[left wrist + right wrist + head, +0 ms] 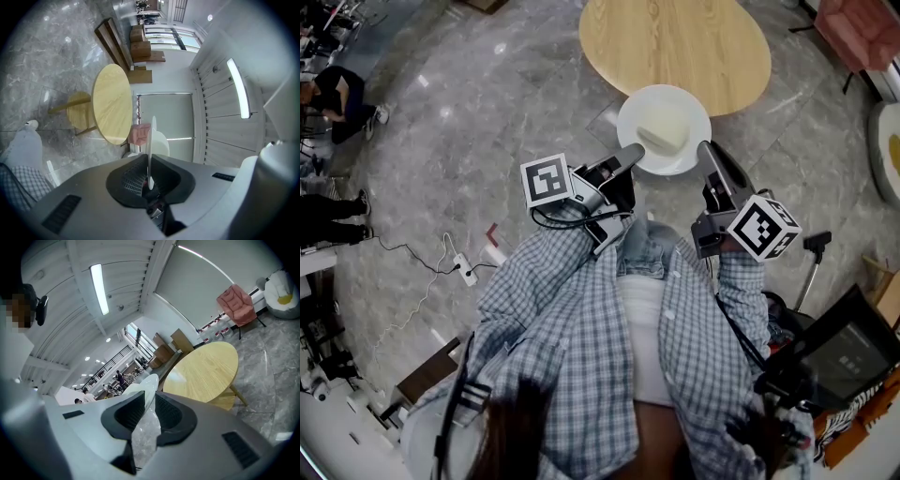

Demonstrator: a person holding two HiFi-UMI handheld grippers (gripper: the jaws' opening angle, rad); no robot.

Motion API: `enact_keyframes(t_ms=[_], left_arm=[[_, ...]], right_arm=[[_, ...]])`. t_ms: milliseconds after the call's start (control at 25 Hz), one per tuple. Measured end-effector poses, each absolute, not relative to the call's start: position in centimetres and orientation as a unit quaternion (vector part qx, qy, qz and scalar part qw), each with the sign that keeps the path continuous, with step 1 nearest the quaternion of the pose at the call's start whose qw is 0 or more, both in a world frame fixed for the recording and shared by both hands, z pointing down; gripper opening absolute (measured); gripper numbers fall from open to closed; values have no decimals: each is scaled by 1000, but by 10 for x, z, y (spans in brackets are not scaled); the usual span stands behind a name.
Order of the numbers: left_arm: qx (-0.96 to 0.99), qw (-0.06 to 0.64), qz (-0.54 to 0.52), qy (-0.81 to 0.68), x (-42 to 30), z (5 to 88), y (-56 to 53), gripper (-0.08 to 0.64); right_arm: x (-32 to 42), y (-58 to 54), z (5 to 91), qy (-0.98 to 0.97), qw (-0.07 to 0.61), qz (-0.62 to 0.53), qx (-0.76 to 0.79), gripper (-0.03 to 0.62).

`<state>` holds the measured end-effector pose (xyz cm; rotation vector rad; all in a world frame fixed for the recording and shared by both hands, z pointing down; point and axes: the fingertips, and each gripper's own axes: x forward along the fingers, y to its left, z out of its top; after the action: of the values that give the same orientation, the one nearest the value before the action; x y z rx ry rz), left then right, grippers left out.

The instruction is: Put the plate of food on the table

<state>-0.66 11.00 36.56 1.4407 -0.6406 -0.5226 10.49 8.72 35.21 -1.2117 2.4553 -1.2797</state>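
A white plate [694, 124] with a pale block of food [663, 132] hangs level between my two grippers, at the near edge of the round wooden table [675, 42]. My left gripper [633, 152] is shut on the plate's left rim and my right gripper [705, 148] on its right rim. The left gripper view has the plate [151, 140] edge-on, pinched in the left gripper [149, 180], with the food [139, 133] and the table [112, 103] beyond. In the right gripper view the rim [149, 383] sits between the right gripper [145, 401] jaws, and the table [206, 371] lies ahead.
Grey marble floor surrounds the table. A power strip with a cable [464, 270] lies on the floor at left. A pink chair [862, 26] and a white beanbag [886, 150] stand at right. A black device [844, 347] sits at lower right. People [333, 89] are at far left.
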Motion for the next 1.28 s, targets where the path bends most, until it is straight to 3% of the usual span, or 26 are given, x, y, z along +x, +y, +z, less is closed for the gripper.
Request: enact_keyframes(t_ms=[680,1280], left_arm=[[643,679,-216,-280,3,379,86,20],[652,688,-188,-258,32,377,-2,20]], right_arm=[[115,67,368,800,63,-432,-412,72],[147,-13,364,781,75,-428,-448,72]])
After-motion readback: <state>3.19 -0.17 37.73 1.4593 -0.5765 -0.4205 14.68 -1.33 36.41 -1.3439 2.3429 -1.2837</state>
